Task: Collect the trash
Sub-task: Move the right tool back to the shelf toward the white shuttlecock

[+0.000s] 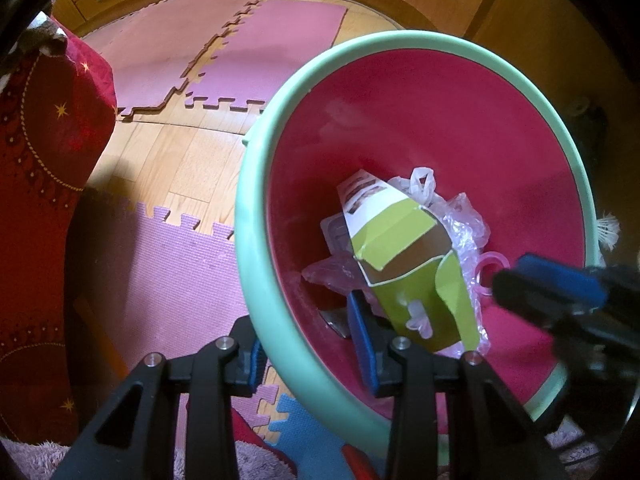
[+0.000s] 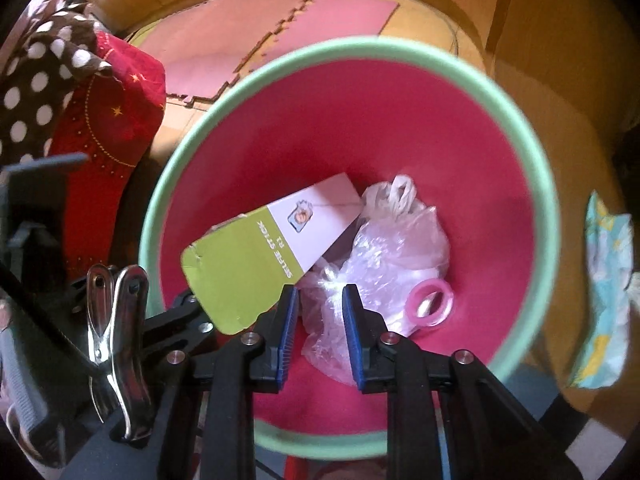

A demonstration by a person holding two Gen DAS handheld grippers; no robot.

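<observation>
Left gripper (image 1: 310, 340) clamps bin rim (image 1: 256, 280) to steady it; right gripper (image 2: 320, 320) hangs parted, empty, above bagged trash (image 2: 384, 240)

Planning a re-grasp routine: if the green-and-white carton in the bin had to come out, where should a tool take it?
Grip the green-and-white carton by its green lower end, from above. That end leans against the bin wall nearest the rim, flat and thin enough for pads; its white end lies deeper beside the plastic bag.
</observation>
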